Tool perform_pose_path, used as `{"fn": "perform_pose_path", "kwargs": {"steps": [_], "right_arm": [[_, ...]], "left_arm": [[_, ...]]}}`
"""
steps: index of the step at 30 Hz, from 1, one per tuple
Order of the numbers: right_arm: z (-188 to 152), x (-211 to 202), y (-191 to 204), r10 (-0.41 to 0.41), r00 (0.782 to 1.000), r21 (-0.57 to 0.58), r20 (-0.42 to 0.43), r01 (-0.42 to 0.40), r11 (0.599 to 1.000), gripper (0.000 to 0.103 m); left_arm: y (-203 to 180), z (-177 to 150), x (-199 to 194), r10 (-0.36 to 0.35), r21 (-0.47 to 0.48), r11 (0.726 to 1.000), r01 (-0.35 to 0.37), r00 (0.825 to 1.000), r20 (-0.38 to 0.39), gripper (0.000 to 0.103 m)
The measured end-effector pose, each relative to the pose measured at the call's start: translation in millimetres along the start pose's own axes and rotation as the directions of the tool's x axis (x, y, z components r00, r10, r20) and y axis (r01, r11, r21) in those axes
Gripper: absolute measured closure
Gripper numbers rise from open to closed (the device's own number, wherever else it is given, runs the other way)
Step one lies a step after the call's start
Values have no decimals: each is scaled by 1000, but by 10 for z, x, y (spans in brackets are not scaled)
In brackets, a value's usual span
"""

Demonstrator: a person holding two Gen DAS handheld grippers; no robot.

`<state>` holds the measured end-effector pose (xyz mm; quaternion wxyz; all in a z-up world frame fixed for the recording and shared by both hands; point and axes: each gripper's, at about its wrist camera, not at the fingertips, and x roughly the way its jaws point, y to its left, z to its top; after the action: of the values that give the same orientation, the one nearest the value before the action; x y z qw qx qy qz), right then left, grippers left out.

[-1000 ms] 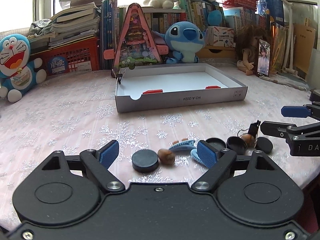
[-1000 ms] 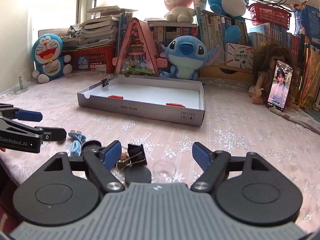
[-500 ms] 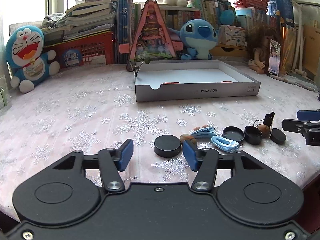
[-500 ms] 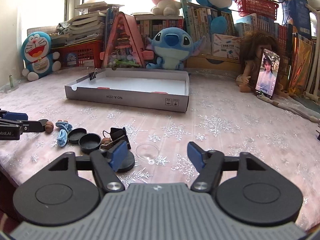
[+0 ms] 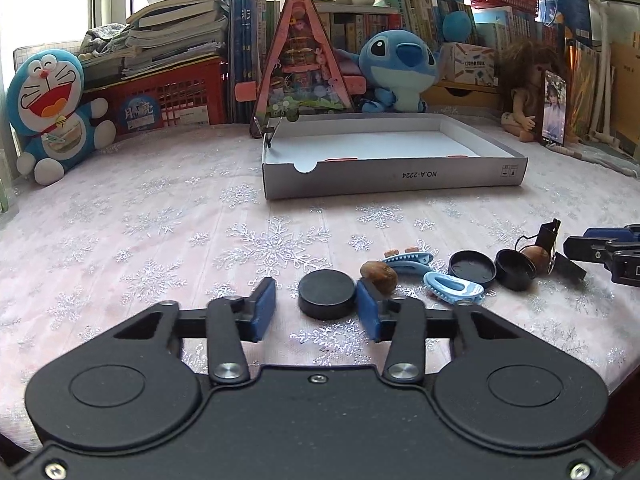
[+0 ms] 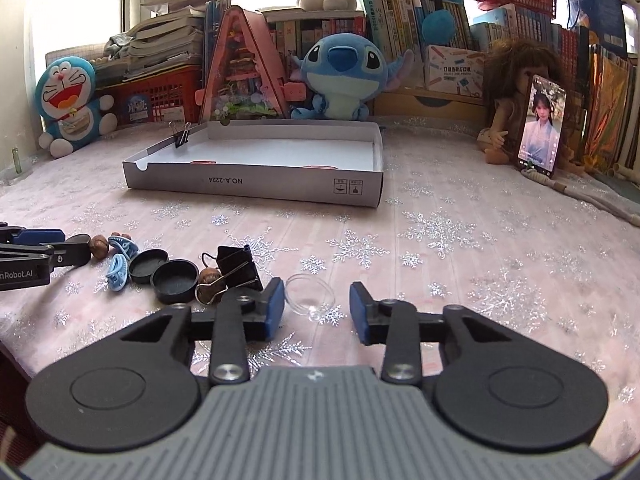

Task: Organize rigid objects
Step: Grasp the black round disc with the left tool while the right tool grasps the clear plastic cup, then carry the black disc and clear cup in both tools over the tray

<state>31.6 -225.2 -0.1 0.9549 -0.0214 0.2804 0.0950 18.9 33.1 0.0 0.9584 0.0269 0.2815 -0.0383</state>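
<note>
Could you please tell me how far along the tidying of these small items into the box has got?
Hardly started. The box holds nothing visible; only a clip sits on its rim. In hand: nothing yet, though the open left tongs flank a black cap and the open right tongs flank a clear lid. The nuts, hair clips and other caps remain on the table.

You are looking at small rigid items lying in a loose row in front of the grey cardboard tray [image 5: 394, 178], which is sitting open and upright. A solid black puck [image 5: 327, 294] is lying flat nearest you, with a brown nut [image 5: 379, 277] just beside it. Two light-blue hair clips [image 5: 452, 286] are lying past the nut, then two shallow black caps [image 5: 472, 267] sitting open side up, touching each other. A black binder clip [image 6: 236, 266] is resting tilted by a second nut, and a clear ring [image 6: 310, 293] is lying flat furthest along the row.
</note>
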Motion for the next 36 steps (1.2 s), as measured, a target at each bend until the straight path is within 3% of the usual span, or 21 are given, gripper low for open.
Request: {"fn": "perform_pose_path", "kwargs": {"steps": [1,9,18,27,36], "right_arm": [[2,7,-1,1,1000,2,-5,-1,1000,70],[102,-29,13,-2,1000,1,21,2,1000,70],[520,12,-36,-14,998,-11,67,15,1000,70],[1029,340,-219,13,999,58,35,-15,998,70],[1445,980,-315,34,998,122,-47,-28,992,70]], "left_arm": [[2,6,1,-6,-3,1000,6,1000,0,73],[0,119,-42,-31,-18,999,31,999,10,73],[69,633,27,-31,-51,998,33,999,38,73],[88,1271,401,-45,-85,995,46,999,15,73],[-1,1726,1114,-42,-122,992,30,995,-93,73]]}}
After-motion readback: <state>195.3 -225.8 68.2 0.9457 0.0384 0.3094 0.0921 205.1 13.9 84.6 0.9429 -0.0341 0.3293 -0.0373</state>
